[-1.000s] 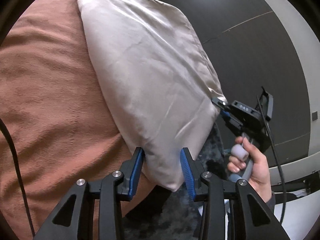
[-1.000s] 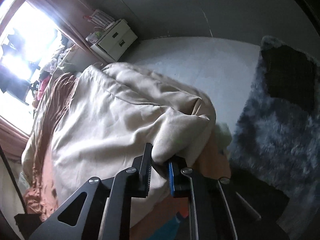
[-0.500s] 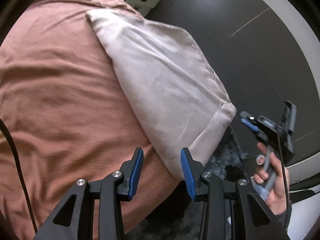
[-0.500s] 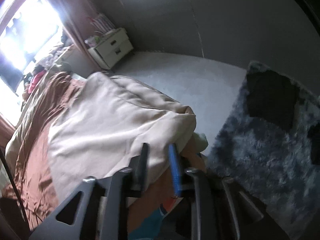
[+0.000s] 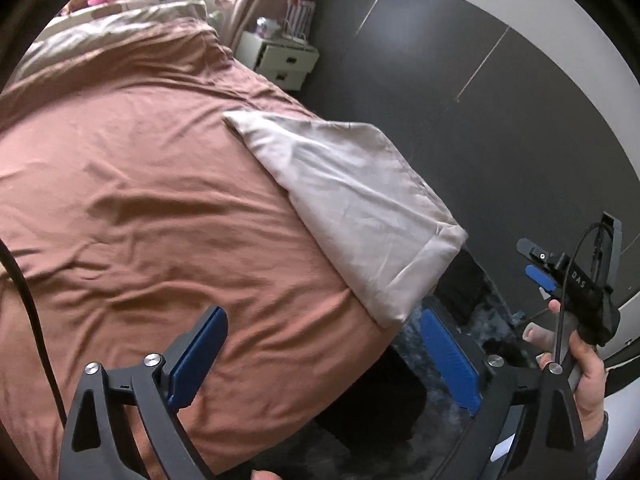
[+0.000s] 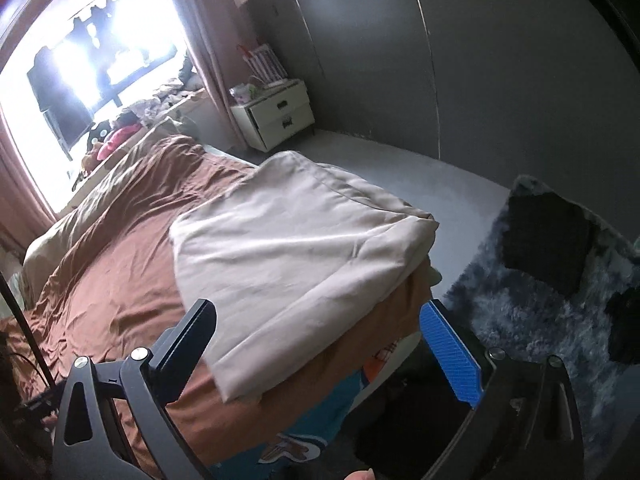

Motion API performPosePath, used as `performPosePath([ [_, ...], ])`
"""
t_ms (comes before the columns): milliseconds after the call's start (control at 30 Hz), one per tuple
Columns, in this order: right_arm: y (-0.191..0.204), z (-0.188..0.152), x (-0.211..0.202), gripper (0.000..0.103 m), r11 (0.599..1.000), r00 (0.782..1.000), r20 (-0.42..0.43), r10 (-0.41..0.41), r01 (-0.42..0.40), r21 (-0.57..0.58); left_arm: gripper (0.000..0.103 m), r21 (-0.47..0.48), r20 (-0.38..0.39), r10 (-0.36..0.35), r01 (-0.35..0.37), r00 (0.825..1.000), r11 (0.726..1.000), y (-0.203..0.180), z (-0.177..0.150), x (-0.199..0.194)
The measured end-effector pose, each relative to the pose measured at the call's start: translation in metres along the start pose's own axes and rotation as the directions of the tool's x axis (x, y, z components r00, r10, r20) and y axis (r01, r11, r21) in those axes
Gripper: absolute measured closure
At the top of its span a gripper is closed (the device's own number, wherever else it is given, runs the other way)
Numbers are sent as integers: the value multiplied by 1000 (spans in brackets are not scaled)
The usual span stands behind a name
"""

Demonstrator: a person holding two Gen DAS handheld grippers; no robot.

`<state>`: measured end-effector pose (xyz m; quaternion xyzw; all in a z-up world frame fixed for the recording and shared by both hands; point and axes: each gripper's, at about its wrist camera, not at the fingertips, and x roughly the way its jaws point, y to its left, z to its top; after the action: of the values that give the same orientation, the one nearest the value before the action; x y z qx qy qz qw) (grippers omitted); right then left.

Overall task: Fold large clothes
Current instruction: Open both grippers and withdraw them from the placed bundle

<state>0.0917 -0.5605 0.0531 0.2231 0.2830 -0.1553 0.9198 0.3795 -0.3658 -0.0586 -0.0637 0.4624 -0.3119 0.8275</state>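
Beige folded cloth (image 5: pixel 352 208): lies on the brown bedspread (image 5: pixel 160 208), at its foot corner. Left gripper (image 5: pixel 320 356) and right gripper (image 6: pixel 320 344): jaws just opened wide, released, nothing between them, near that corner.

Both jaws have just been opening and now stand wide with nothing between them, the left gripper (image 5: pixel 322 354) angled downward while the right gripper (image 6: pixel 320 354), at three o'clock of it, sits in a bare hand (image 5: pixel 576 364).
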Motion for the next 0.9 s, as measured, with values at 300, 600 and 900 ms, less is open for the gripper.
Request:
performPosePath([
  [300, 35, -37, -50, 0, 998, 998, 50, 36, -33, -56, 0, 13, 132, 44, -47, 990, 999, 19, -19, -82],
  [600, 59, -65, -85, 0, 991, 992, 66, 103, -96, -97, 0, -4, 232, 83, -85, 969, 996, 43, -46, -147],
  [900, 79, -99, -118, 0, 986, 987, 110, 120, -105, -132, 0, -55, 306, 146, -135, 941, 989, 80, -84, -212],
])
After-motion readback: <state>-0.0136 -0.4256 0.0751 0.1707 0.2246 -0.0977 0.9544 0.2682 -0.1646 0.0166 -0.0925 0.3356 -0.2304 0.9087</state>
